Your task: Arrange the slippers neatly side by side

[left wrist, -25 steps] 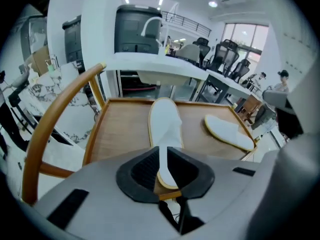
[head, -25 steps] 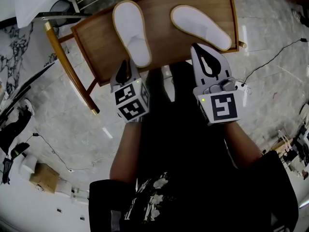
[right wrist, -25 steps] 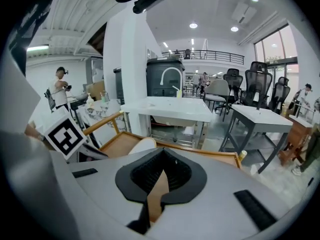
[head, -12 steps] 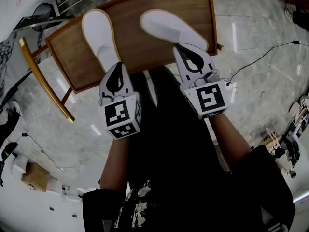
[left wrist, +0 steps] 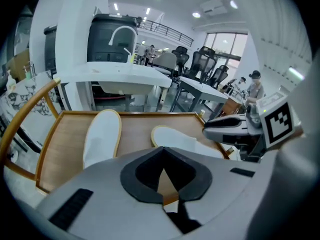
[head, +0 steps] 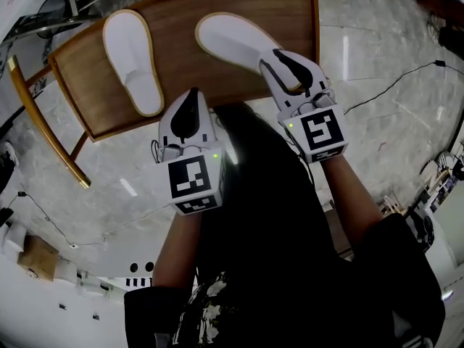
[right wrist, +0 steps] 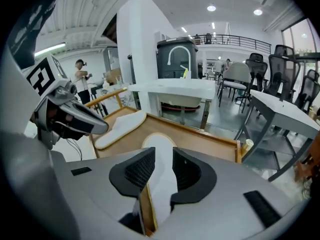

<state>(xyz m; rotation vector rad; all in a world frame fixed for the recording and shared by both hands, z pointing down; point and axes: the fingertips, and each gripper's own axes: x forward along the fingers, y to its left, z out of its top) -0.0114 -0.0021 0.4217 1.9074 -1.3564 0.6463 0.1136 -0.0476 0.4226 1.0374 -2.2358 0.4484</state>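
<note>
Two white slippers with tan edging lie on a wooden table (head: pixel 188 31). The left slipper (head: pixel 127 56) points straight away from me; the right slipper (head: pixel 232 42) lies slanted, toe to the far left. My left gripper (head: pixel 190 98) hangs shut and empty over the table's near edge, between the two slippers and touching neither. My right gripper (head: pixel 284 64) is over the right slipper's heel end. Its jaws are opening, and the right slipper (right wrist: pixel 161 169) shows in the gap between them. In the left gripper view, the left gripper (left wrist: pixel 162 173) faces both slippers.
The table has a raised rim and a curved gold rail (head: pixel 40 118) at its left side. A black cable (head: pixel 395 82) runs over the marble floor on the right. Behind the table stand a white counter (right wrist: pixel 175 90), desks and office chairs, with people further back.
My left gripper has closed, come off the left slipper's heel and drawn back to the right. My right gripper's jaws have parted over the right slipper's heel. The head view has shifted.
</note>
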